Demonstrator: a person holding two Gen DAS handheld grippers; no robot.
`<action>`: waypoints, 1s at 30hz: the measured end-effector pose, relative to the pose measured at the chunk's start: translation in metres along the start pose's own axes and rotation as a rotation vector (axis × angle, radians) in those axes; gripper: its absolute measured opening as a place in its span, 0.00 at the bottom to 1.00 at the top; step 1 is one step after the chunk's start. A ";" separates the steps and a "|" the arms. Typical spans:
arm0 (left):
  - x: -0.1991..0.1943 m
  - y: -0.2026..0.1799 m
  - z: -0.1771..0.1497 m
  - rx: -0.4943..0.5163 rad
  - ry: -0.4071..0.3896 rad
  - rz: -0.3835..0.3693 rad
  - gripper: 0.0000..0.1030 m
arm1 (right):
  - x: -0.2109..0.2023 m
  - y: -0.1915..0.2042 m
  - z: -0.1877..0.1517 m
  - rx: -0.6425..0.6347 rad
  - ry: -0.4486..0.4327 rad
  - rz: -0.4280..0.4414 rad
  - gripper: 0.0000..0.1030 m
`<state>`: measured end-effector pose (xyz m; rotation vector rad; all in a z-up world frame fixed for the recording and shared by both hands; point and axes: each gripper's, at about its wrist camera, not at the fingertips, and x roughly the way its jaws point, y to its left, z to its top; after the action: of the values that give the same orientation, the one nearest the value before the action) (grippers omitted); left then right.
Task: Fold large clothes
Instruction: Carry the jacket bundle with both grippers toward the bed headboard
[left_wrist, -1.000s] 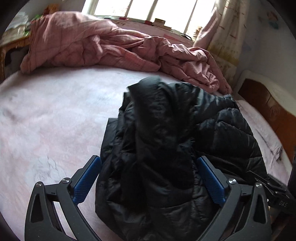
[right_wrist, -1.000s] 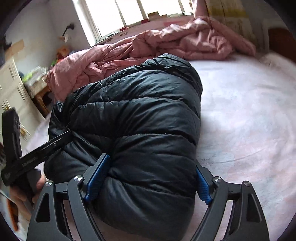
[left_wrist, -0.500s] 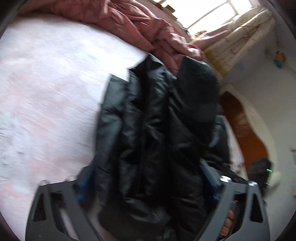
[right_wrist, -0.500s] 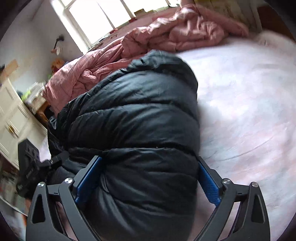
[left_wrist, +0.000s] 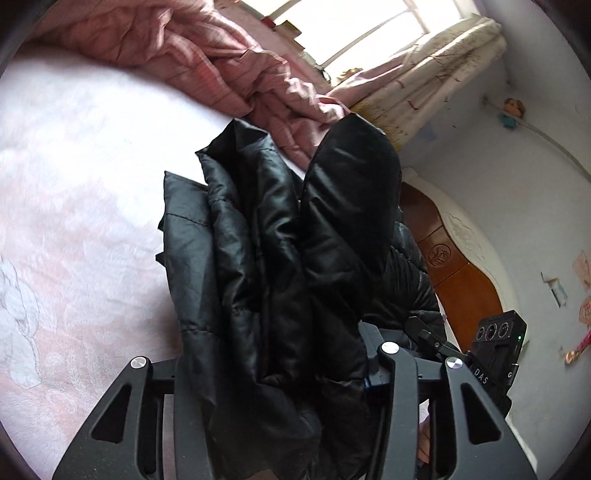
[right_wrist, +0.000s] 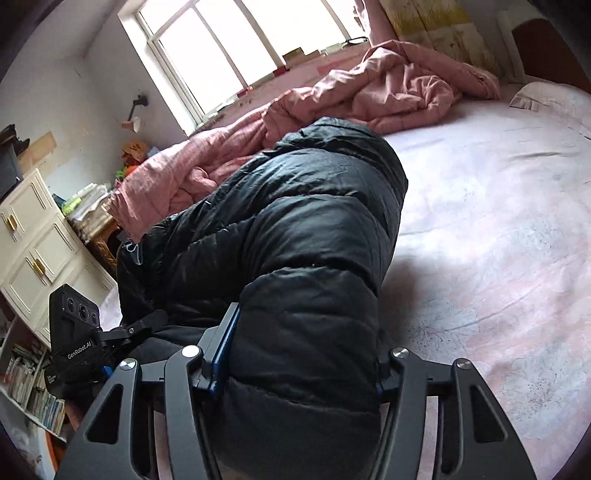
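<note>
Black puffer jacket (left_wrist: 295, 266) bunched between both jaws, closing, pads pressing its folds on bed (right_wrist: 480, 229).

Both grippers closing on the jacket, one at each end.

We see our left gripper (left_wrist: 273, 369) tilted downward, jaws closing, black jacket (left_wrist: 280, 266) bunched between the fingers; the pads are buried in fabric and the cloth bulges over both. Our right gripper (right_wrist: 299, 354) also points downward, jaws closing; its left blue pad (right_wrist: 221, 350) lies against the quilted roll, the right pad is mostly hidden behind it. Each gripper's camera block shows beside the other's fingers.
</note>
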<state>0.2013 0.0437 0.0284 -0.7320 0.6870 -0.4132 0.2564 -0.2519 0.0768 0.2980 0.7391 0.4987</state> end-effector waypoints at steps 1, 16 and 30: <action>-0.003 -0.005 0.001 0.015 -0.008 0.002 0.44 | -0.005 0.000 0.000 0.004 -0.007 0.006 0.57; 0.019 -0.074 0.020 0.129 0.006 -0.048 0.44 | -0.072 0.002 0.029 -0.054 -0.125 -0.066 0.58; 0.215 -0.286 -0.072 0.232 0.290 -0.328 0.44 | -0.279 -0.186 0.047 0.101 -0.295 -0.505 0.58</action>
<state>0.2721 -0.3058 0.1058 -0.5684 0.7756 -0.8977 0.1744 -0.5602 0.1884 0.2593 0.5250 -0.0625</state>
